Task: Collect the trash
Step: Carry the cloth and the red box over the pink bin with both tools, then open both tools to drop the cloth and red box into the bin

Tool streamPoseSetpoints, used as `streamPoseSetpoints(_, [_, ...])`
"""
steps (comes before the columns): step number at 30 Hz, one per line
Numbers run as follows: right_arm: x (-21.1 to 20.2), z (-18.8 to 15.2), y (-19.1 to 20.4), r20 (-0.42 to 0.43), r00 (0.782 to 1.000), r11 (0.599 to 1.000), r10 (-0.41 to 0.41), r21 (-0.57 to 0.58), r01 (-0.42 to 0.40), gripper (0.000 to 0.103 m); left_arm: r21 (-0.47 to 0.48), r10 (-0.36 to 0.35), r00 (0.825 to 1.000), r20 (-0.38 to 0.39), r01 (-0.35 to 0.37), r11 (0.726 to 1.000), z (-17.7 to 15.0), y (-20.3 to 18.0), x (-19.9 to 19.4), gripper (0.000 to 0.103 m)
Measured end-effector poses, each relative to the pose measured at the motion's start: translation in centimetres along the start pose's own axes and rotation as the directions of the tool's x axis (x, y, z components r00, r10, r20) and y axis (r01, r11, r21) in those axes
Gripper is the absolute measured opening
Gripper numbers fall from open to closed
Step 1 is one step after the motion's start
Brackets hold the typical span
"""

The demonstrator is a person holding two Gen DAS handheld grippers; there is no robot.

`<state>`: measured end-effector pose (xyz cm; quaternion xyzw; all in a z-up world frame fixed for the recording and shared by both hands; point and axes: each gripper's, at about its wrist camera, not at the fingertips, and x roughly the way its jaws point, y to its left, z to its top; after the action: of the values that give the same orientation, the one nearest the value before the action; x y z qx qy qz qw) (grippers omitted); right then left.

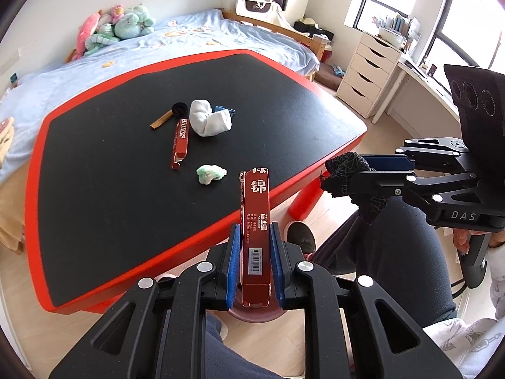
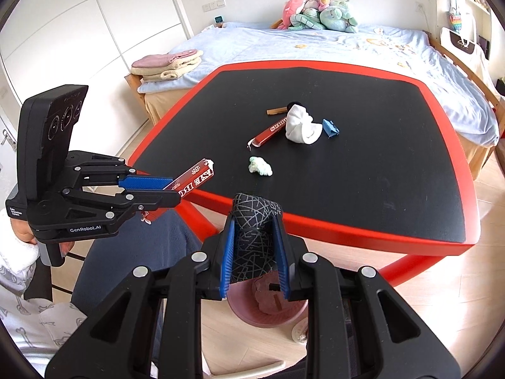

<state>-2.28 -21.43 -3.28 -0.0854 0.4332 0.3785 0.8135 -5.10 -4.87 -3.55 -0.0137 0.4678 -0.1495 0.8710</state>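
We are in a home bedroom. Just behind the low red-rimmed black-topped table (image 2: 347,195) lies a wooden-framed bed with a pale blue cover (image 2: 315,44), pastel plush toys (image 2: 318,12) heaped at its head and folded cream towels (image 2: 167,66) on it; a white drawer chest (image 1: 369,75) stands beside the table.

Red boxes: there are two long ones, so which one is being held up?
The long red cardboard box with the barcode, pinched between the left gripper jaws. The other long red box lies flat on the black tabletop, beside the white wad.

bed (image 2: 347,47) | plush toys (image 2: 318,12) | white drawer unit (image 1: 367,72) | folded towels (image 2: 167,64)
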Motion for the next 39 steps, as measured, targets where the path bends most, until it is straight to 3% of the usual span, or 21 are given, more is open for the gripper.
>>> streamPoseSetpoints(16, [0.1, -1.9, 0.9, -0.028, 0.999, 1.000, 0.023, 0.011, -0.023, 0.024, 0.006, -0.032, 0.999, -0.023, 0.032, 0.999, -1.7, -1.4, 0.0, 0.019])
streamPoseSetpoints(18, [0.2, -2.0, 0.8, -0.031, 0.999, 1.000, 0.020, 0.009, -0.020, 0.029, 0.004, -0.039, 0.999, -0.025, 0.039, 0.999, -1.7, -1.3, 0.1, 0.024])
streamPoseSetpoints(19, [0.3, -2.1, 0.8, -0.032, 0.999, 1.000, 0.014, 0.009, -0.013, 0.043, 0.005, -0.035, 0.999, -0.027, 0.036, 0.999, -1.7, -1.3, 0.2, 0.029])
streamPoseSetpoints(20, [0.3, -2.2, 0.7, -0.030, 1.000, 1.000, 0.004, 0.009, -0.004, 0.068, 0.000, -0.029, 0.999, -0.024, 0.029, 1.000, -1.7, -1.2, 0.3, 0.049])
streamPoseSetpoints(21, [0.3, -2.2, 0.6, -0.025, 1.000, 1.000, -0.006, 0.011, 0.007, 0.076, -0.009, -0.023, 1.000, -0.017, 0.023, 1.000, -1.7, -1.1, 0.2, 0.073])
streamPoseSetpoints(23, [0.2, -2.3, 0.3, -0.020, 1.000, 1.000, -0.023, 0.020, 0.024, 0.088, -0.038, -0.010, 1.000, 0.007, 0.010, 0.999, -1.7, -0.6, 0.1, 0.087])
streamPoseSetpoints(29, [0.7, -2.7, -0.3, -0.038, 0.998, 0.998, -0.049, 0.042, 0.050, 0.097, -0.059, 0.032, 0.999, 0.007, -0.031, 0.998, -1.7, -0.1, 0.2, 0.095])
streamPoseSetpoints(39, [1.0, -2.7, -0.9, -0.049, 0.998, 0.997, -0.045, 0.065, 0.048, 0.100, -0.088, 0.071, 0.997, 0.019, -0.069, 0.994, -1.7, 0.7, 0.0, 0.095])
